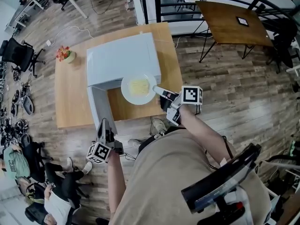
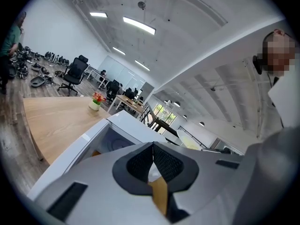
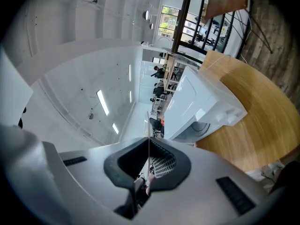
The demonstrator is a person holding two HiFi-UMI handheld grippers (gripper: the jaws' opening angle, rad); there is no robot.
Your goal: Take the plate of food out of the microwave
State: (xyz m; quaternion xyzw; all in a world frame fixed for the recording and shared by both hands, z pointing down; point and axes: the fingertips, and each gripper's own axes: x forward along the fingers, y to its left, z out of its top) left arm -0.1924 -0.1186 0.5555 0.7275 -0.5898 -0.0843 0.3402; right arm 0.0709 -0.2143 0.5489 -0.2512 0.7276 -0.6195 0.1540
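Observation:
A white plate (image 1: 138, 89) of yellow food hangs just outside the front of the white microwave (image 1: 123, 57), over the wooden table (image 1: 70, 97). My right gripper (image 1: 158, 91) is shut on the plate's right rim. In the right gripper view the rim shows as a thin white edge (image 3: 148, 125) pinched between the jaws (image 3: 149, 161). The microwave door (image 1: 97, 108) stands open toward me. My left gripper (image 1: 104, 126) is shut and empty beside the door's outer end. In the left gripper view its jaws (image 2: 153, 161) point at the open cavity (image 2: 111, 142).
A small pot of red flowers (image 1: 65, 55) stands at the table's far left corner. A darker wooden table (image 1: 232, 25) is at the back right. Office chairs (image 1: 18, 55) and a seated person (image 1: 56, 196) are on the left floor.

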